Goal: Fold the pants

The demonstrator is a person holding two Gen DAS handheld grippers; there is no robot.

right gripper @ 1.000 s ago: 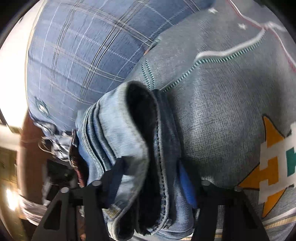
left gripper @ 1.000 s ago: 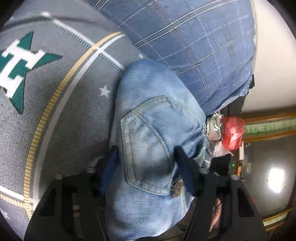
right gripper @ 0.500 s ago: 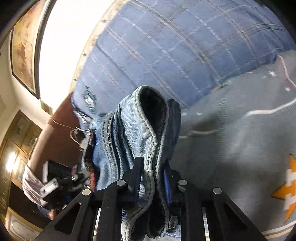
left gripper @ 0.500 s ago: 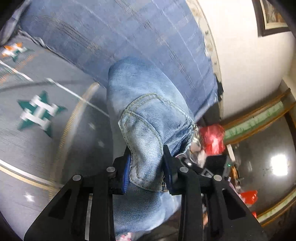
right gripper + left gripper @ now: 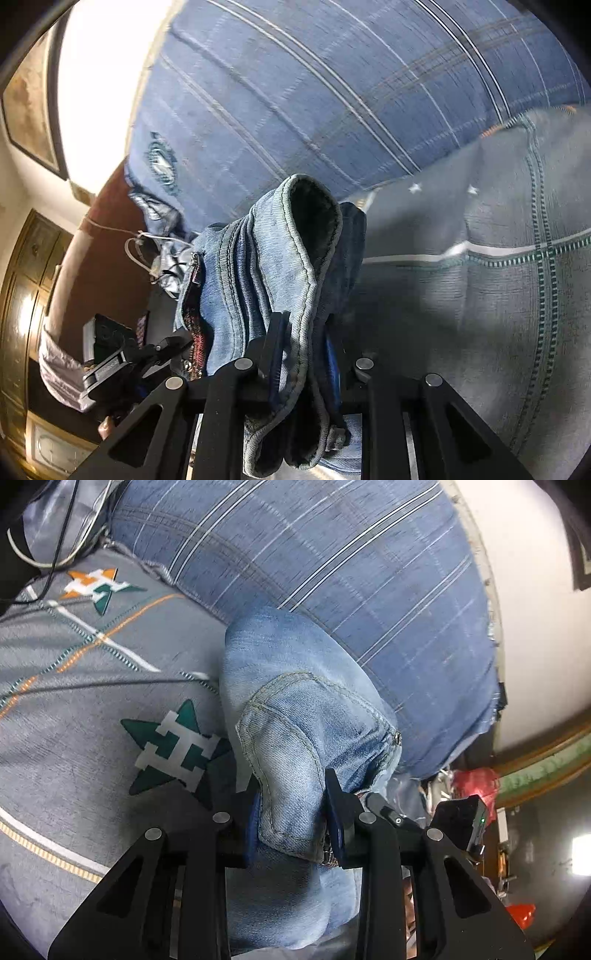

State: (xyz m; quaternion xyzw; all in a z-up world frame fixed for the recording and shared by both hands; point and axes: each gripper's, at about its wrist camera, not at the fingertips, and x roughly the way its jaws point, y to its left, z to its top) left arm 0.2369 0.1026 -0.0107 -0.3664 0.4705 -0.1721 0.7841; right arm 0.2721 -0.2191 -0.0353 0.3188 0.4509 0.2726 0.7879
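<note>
The left tool [image 5: 293, 821] is clamped on the jeans [image 5: 295, 716] at a back pocket, and the right tool [image 5: 304, 354] pinches several bunched layers near the waistband; both lift the jeans off the grey bedspread [image 5: 74, 701], in front of the blue plaid pillow [image 5: 351, 572]. The right grip takes a thick, uneven stack, so an inner layer could likely slip free and spoil the fold. The left holds mostly pocket cloth, which may stretch. Setting down too near the pillow could ruck the fold against it.
</note>
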